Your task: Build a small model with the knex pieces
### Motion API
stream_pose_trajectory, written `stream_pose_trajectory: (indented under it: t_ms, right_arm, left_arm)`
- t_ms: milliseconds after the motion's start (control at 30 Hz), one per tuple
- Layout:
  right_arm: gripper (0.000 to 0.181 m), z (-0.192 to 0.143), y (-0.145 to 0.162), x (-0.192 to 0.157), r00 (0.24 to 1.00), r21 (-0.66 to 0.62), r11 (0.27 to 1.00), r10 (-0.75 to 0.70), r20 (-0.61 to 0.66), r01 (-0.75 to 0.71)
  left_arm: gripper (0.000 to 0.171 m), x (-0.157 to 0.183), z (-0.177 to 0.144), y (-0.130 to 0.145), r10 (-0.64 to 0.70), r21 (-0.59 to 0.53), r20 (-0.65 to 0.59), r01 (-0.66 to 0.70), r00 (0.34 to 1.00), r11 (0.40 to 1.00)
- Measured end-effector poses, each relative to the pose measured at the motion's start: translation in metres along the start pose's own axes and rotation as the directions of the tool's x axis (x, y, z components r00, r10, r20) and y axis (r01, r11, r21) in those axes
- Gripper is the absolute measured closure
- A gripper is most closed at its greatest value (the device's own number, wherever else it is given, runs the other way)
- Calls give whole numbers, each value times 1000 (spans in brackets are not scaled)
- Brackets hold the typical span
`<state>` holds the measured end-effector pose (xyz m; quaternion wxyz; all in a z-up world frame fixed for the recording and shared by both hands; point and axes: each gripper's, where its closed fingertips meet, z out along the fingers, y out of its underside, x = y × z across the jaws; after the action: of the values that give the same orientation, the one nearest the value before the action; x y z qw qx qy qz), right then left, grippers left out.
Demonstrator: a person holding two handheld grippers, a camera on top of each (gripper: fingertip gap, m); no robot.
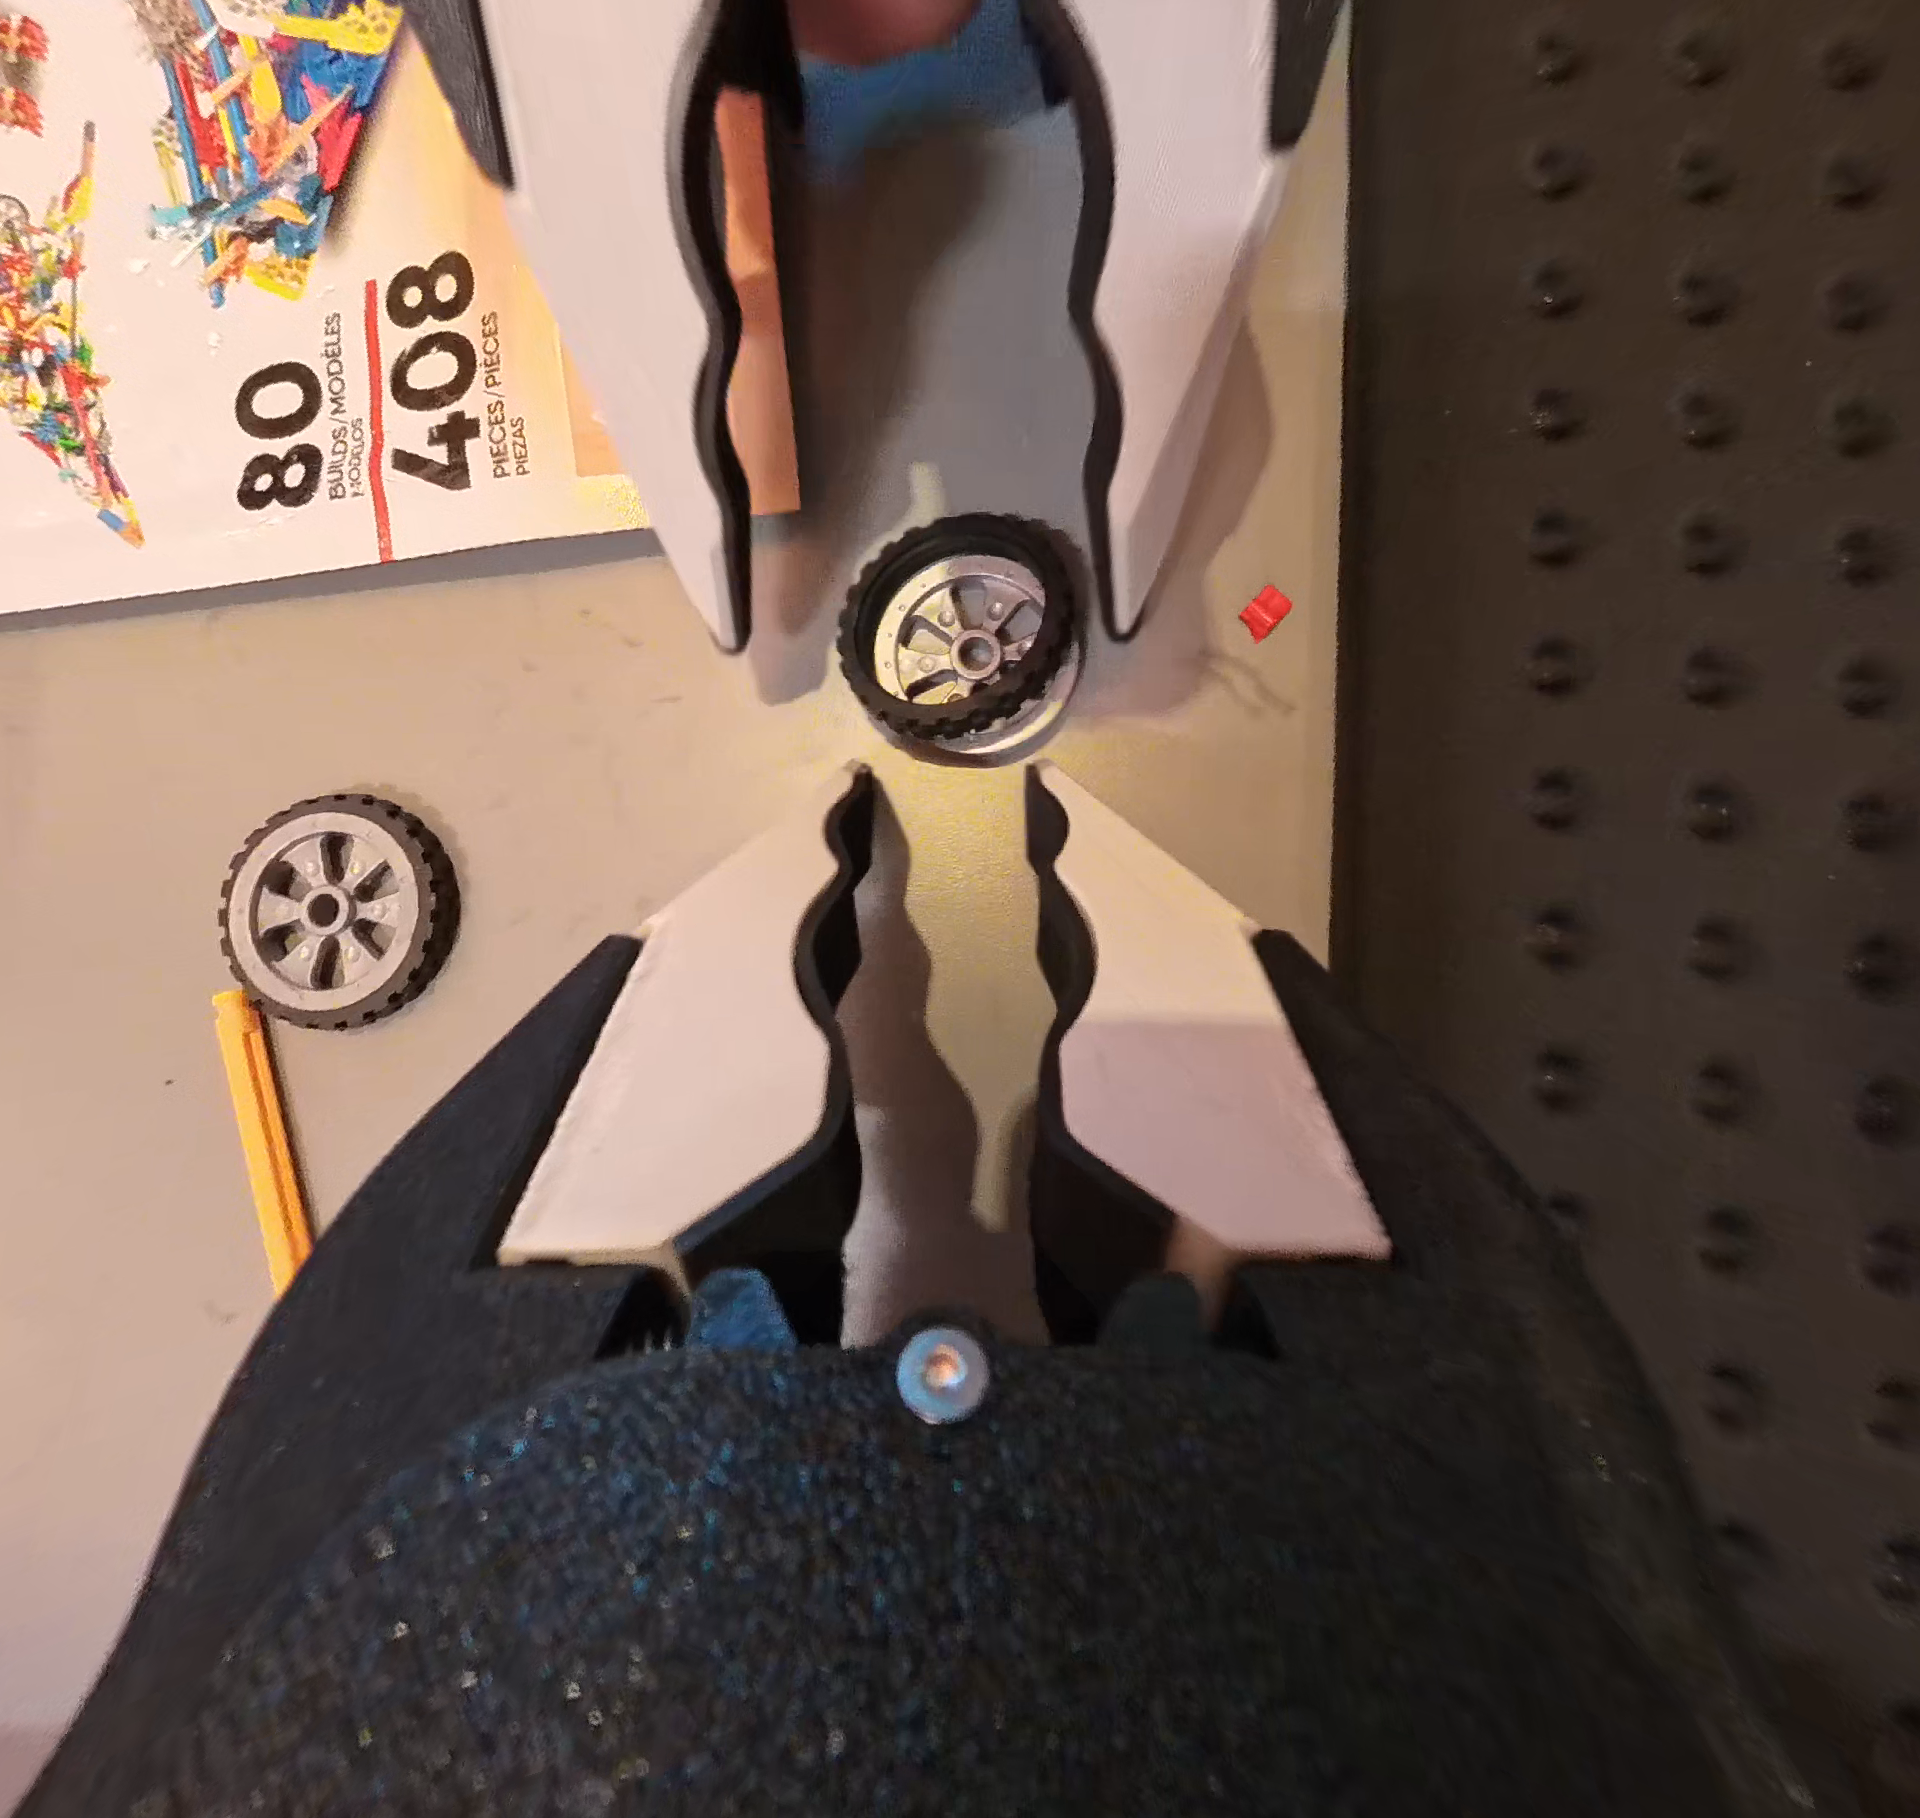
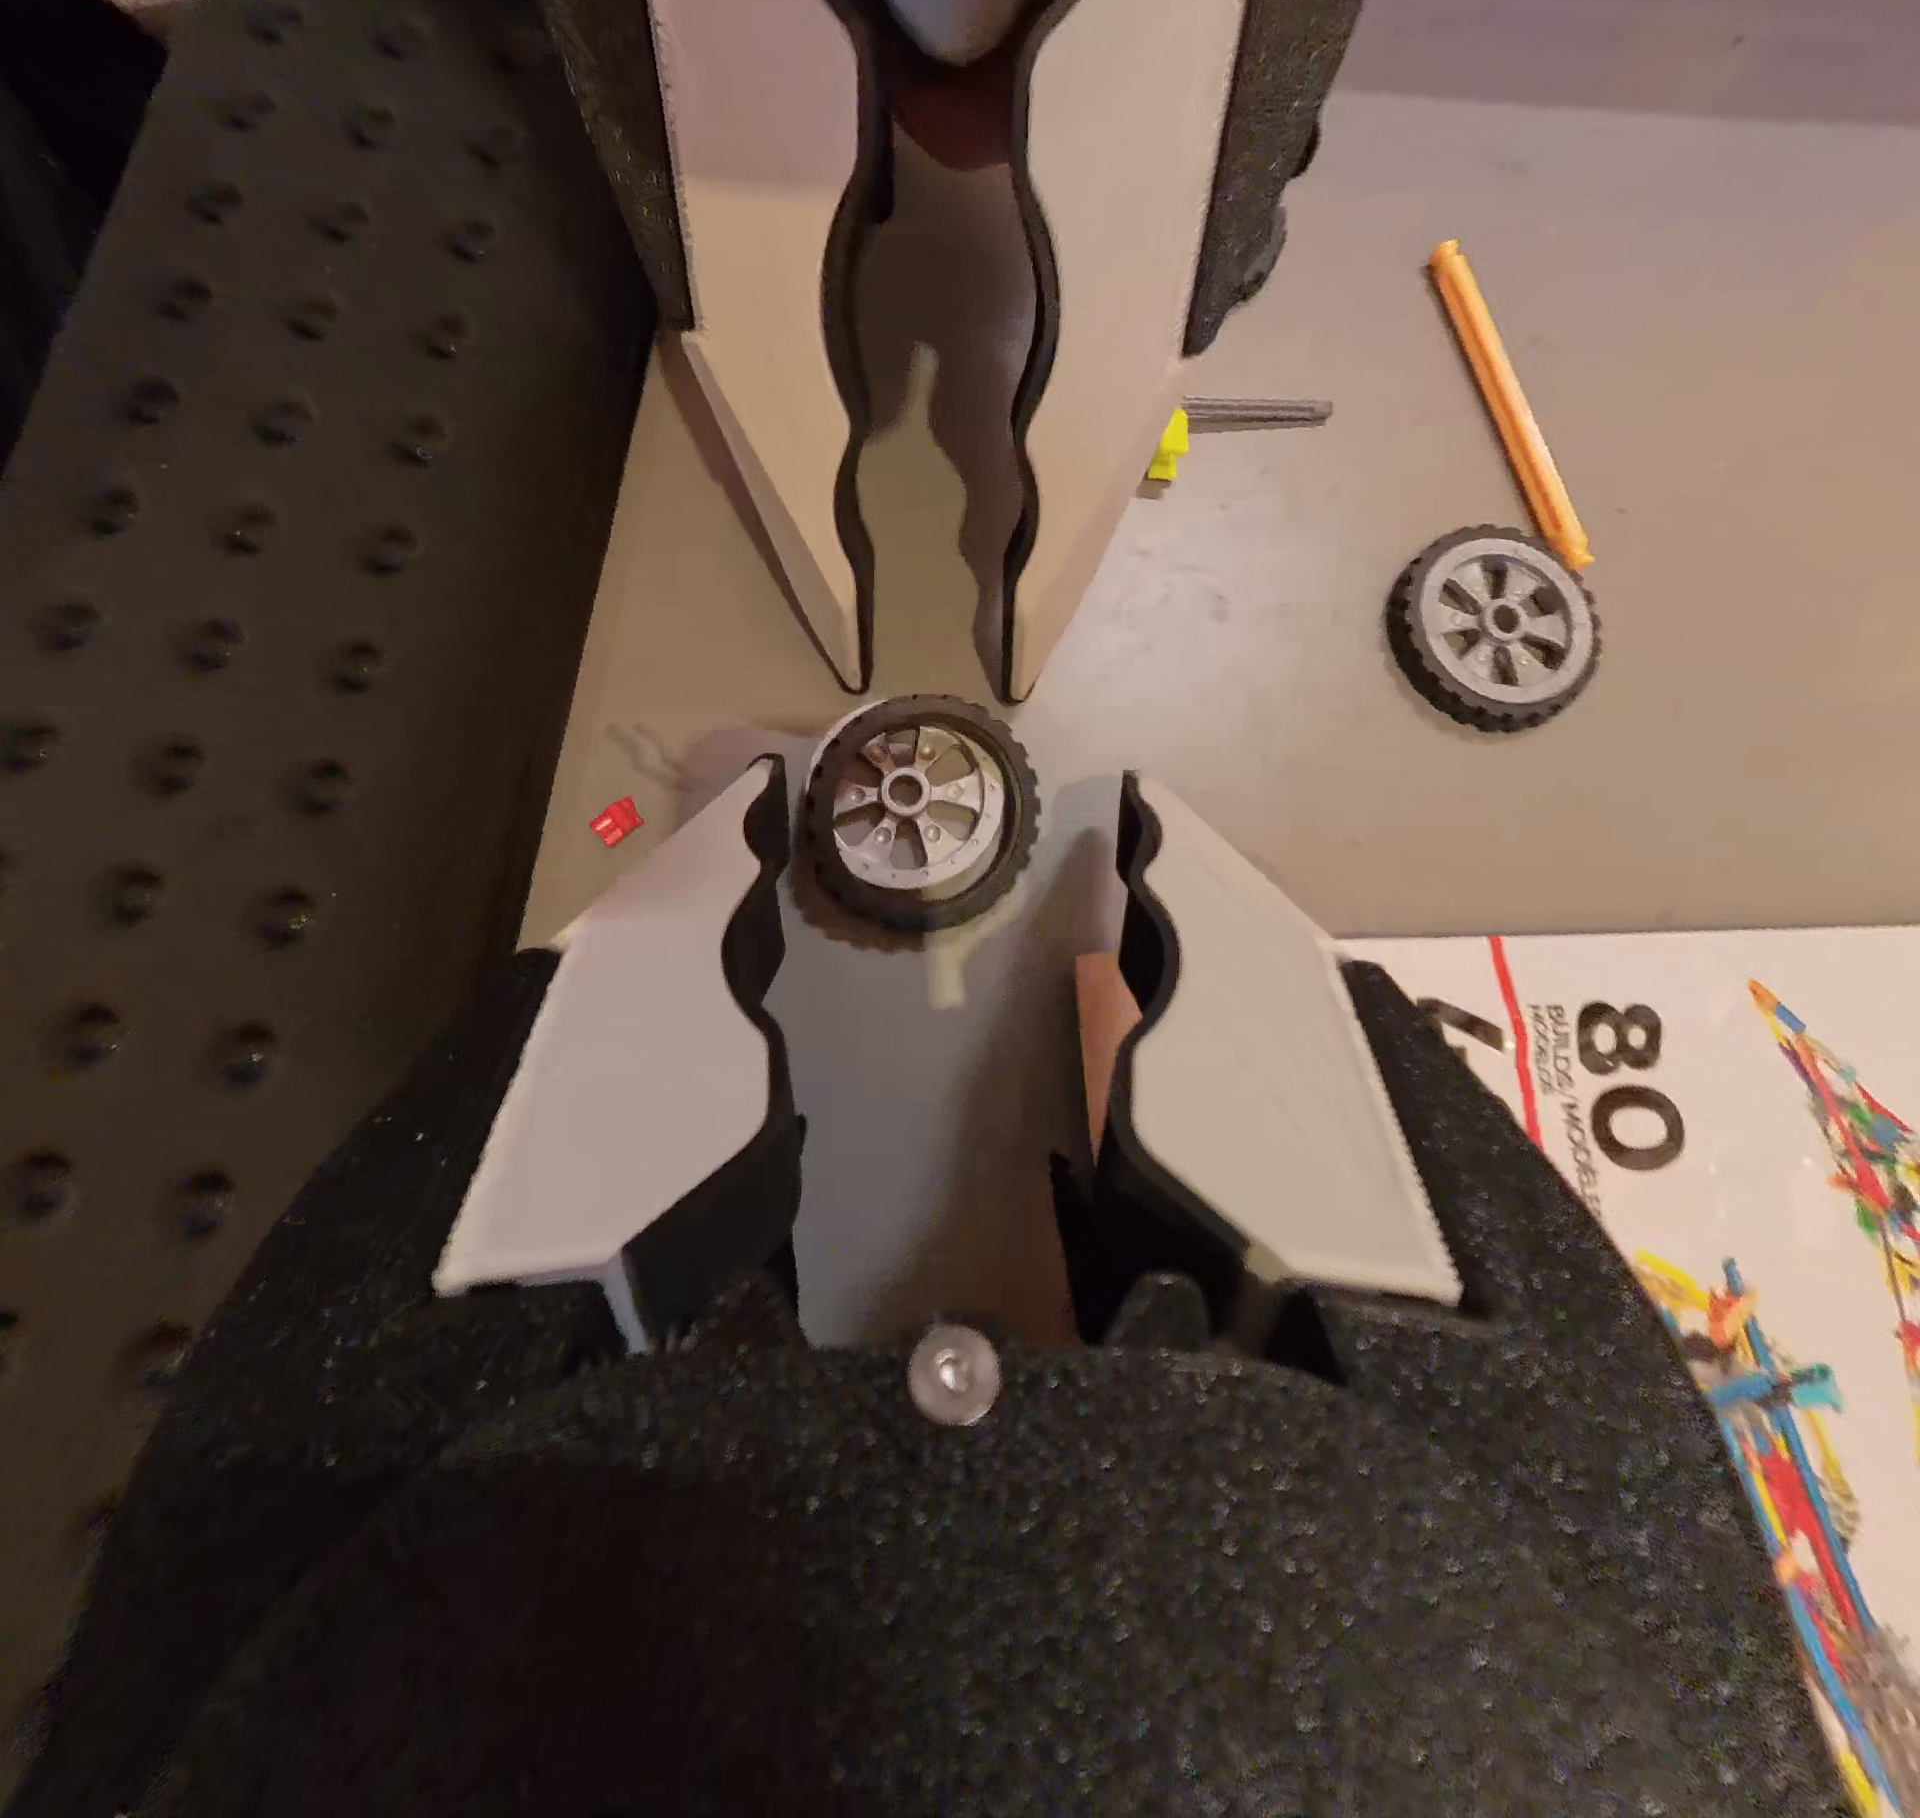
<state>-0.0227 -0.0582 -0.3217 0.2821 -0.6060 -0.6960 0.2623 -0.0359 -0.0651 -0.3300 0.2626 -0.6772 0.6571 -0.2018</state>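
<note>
A small toy wheel (image 1: 966,638) with a black tyre sitting askew on a grey spoked rim lies on the grey table (image 1: 520,729) between the two grippers, which face each other. My right gripper (image 2: 951,773) is open around the wheel (image 2: 920,823). The tyre rests against its left finger pad (image 2: 771,838), with a gap on the other side. My left gripper (image 1: 948,779) is open with a narrower gap and empty. Its tips stop just short of the wheel. It also shows at the top of the right wrist view (image 2: 935,690).
A second wheel (image 1: 338,911) lies flat beside an orange rod (image 1: 260,1134). A tiny red piece (image 1: 1264,612) lies by the black studded mat (image 1: 1662,833). A printed box (image 1: 260,366) lies on the other side. A yellow-green piece (image 2: 1169,443) and a grey rod (image 2: 1257,412) lie behind the left gripper. Only a small space, under 4 cm, lies between the two pairs of fingers.
</note>
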Motion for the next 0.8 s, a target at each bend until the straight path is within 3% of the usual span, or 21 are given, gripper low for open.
stream_pose_trajectory:
  t_ms: [233, 333, 467, 567, 800]
  right_arm:
    - [118, -3, 13, -9, 999, -71, 997, 8, 36, -5]
    - [123, 1, 15, -11, 999, -74, 997, 11, 48, -8]
    - [124, 2, 14, -11, 999, -65, 998, 12, 47, -9]
    - [125, 3, 13, -10, 999, -53, 998, 22, 49, -20]
    - [127, 3, 13, -9, 998, -39, 999, 30, 46, -28]
  left_arm:
    - [117, -9, 1, -11, 150, 15, 133, -154, 980, 988]
    - [120, -6, 3, -18, 280, 2, 192, -286, 941, 958]
    - [139, 4, 7, -20, 360, -4, 179, -365, 916, 931]
    - [154, 10, 11, -20, 374, 1, 148, -378, 916, 926]
    - [160, 12, 15, -22, 330, 23, 120, -334, 937, 942]
